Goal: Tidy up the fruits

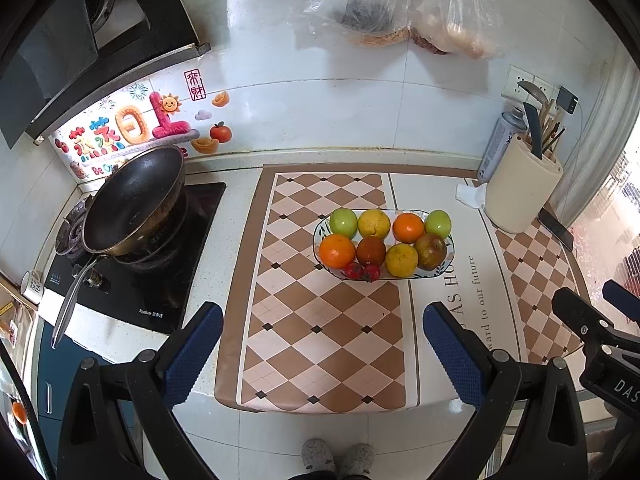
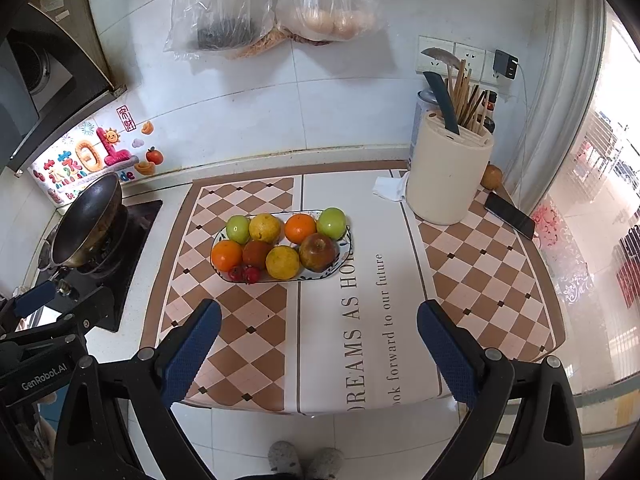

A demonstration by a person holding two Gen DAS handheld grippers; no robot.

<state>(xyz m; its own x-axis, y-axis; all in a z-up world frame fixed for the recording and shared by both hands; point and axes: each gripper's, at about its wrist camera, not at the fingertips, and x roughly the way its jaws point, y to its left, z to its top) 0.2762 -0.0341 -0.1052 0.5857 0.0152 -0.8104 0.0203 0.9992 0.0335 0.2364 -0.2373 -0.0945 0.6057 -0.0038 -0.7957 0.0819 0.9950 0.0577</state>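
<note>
Left wrist view: left gripper (image 1: 322, 350) spread wide, holding nothing, above near edge of checkered mat (image 1: 320, 320). Oval plate (image 1: 320, 232) w/ fruits at mat centre: far row green apples, lemon, orange (image 1: 408, 227); near row orange, brown fruit, lemon, reddish apple, two small red fruits, possibly cherries. Wok (image 1: 132, 204) at left.

Right wrist view: right gripper (image 2: 318, 348) likewise wide open, empty, near side of mat. Plate (image 2: 347, 246) far-left of it; utensil holder (image 2: 448, 176) far right, phone (image 2: 510, 215) beside it.
</note>
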